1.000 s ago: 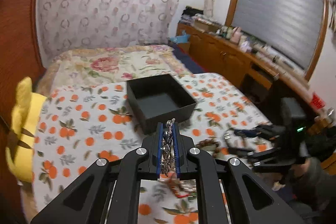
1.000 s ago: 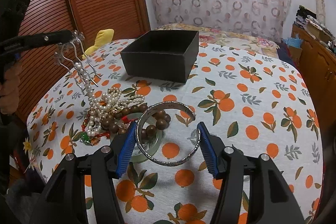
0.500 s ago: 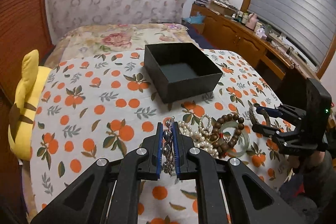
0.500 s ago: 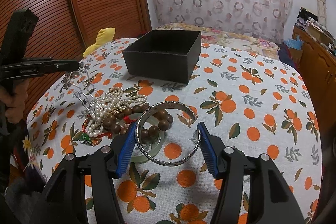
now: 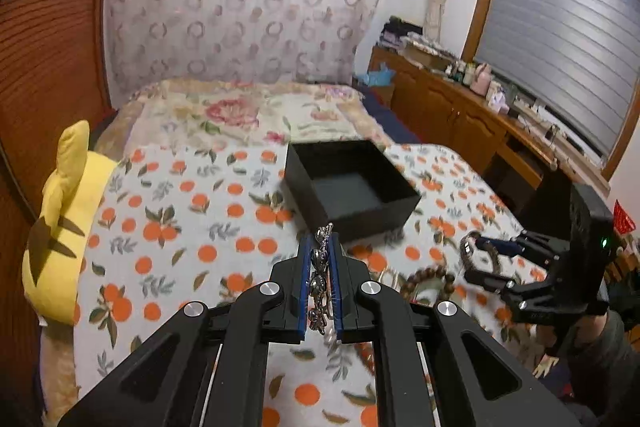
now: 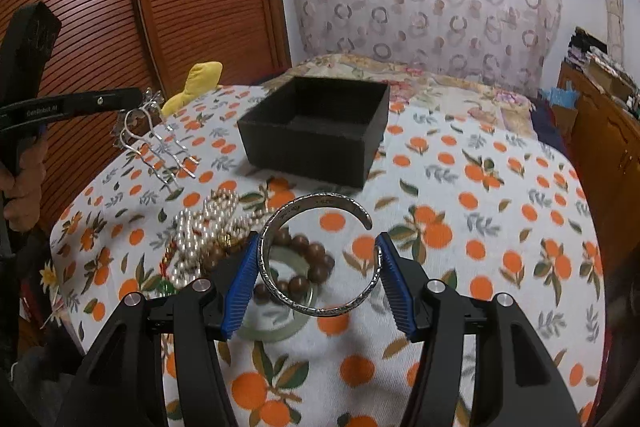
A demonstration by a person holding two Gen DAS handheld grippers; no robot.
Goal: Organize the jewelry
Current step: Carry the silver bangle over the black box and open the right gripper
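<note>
bed cover [image 6: 500, 187] (orange-print) | black box [image 6: 316, 143] | jewelry pile [image 6: 216, 239]

Both matte black two-finger grippers, left [image 5: 320, 283] and right [image 6: 316, 275], had blue ribbed pads [image 6: 240, 291], silver round screws [image 5: 269, 289]; a green light [image 5: 604, 242] glowed at right.

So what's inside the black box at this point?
The black box shows only a bare dark floor; no jewelry is visible inside. In the right wrist view its near wall covers the closest strip of floor.
</note>
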